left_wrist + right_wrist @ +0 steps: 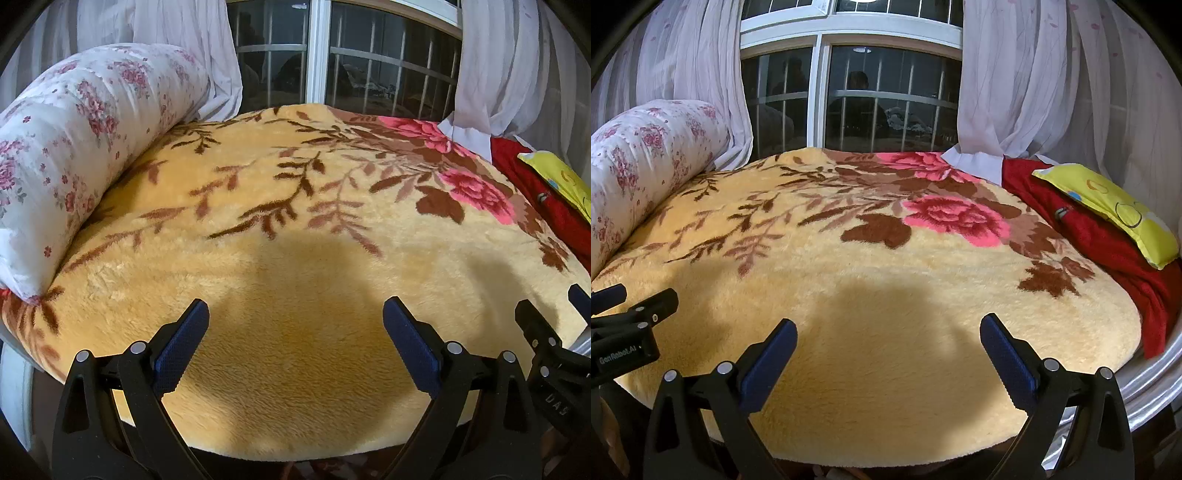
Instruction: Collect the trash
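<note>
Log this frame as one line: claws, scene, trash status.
left claw open, empty | right claw open, empty | both over floral blanket | rolled quilt left, yellow pillow right | no trash visible

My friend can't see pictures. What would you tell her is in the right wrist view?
The open right gripper hovers over a yellow blanket with pink flowers, holding nothing. A floral bolster lies at the left, a yellow pillow on red cloth at the right, and a dark window with curtains behind. No trash shows.
</note>
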{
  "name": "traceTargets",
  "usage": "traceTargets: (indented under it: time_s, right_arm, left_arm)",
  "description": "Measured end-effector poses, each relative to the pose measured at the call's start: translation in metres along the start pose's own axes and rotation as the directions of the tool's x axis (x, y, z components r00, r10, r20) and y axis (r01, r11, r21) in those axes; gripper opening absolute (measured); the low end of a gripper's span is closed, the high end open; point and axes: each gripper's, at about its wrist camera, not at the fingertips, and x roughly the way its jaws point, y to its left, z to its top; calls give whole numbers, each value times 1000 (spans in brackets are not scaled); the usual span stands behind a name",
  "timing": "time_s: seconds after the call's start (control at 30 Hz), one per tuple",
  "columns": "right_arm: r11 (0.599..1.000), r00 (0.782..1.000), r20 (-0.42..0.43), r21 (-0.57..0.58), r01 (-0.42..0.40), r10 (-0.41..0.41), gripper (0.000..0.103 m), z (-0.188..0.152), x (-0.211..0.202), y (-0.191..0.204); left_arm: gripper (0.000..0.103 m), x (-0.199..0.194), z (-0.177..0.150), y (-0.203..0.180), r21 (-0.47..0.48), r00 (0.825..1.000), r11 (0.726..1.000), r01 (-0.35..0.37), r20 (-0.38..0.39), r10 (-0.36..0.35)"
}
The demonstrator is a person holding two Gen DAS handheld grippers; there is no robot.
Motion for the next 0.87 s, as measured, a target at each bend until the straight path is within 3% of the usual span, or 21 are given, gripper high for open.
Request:
traceTargets:
  time_s: [0.4, 0.87]
  right_arm:
    - [1000, 1000, -8, 0, -7, 7, 98, -4, 2, 1]
    - [1000, 1000, -9, 11, -3, 3, 98, -5, 1, 0]
  left_arm:
    - [93, -1, -7, -2, -24, 1000, 1000, 19, 8, -18]
    - [93, -3, -7, -6, -10, 1000, 1000, -14, 4, 14]
